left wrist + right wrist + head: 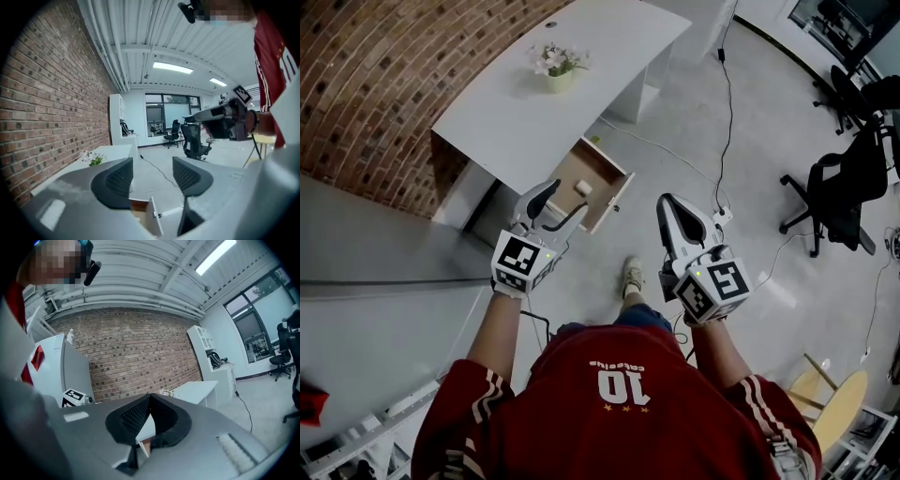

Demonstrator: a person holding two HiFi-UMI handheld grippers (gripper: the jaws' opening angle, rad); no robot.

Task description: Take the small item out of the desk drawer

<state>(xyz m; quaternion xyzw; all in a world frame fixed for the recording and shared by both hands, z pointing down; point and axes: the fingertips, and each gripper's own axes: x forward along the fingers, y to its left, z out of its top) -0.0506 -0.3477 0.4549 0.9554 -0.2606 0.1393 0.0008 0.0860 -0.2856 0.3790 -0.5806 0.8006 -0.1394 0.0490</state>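
The white desk (516, 112) stands by the brick wall with its wooden drawer (602, 159) pulled open. A small white item (582, 187) lies on the drawer's floor. My left gripper (564, 202) hovers just in front of the drawer, jaws wide apart with nothing between them. In the left gripper view the left gripper (151, 164) looks over the drawer's front panel (153, 216). My right gripper (665, 201) is held to the right of the drawer over the floor, shut and empty. The right gripper (150, 396) has its pads meeting in the right gripper view.
A flower pot (557, 66) sits on the desk top. A cable (729, 112) runs across the floor to a power strip (721, 216). Black office chairs (844, 187) stand at the right. A round wooden stool (839, 403) is at the lower right. My foot (631, 276) is near the drawer.
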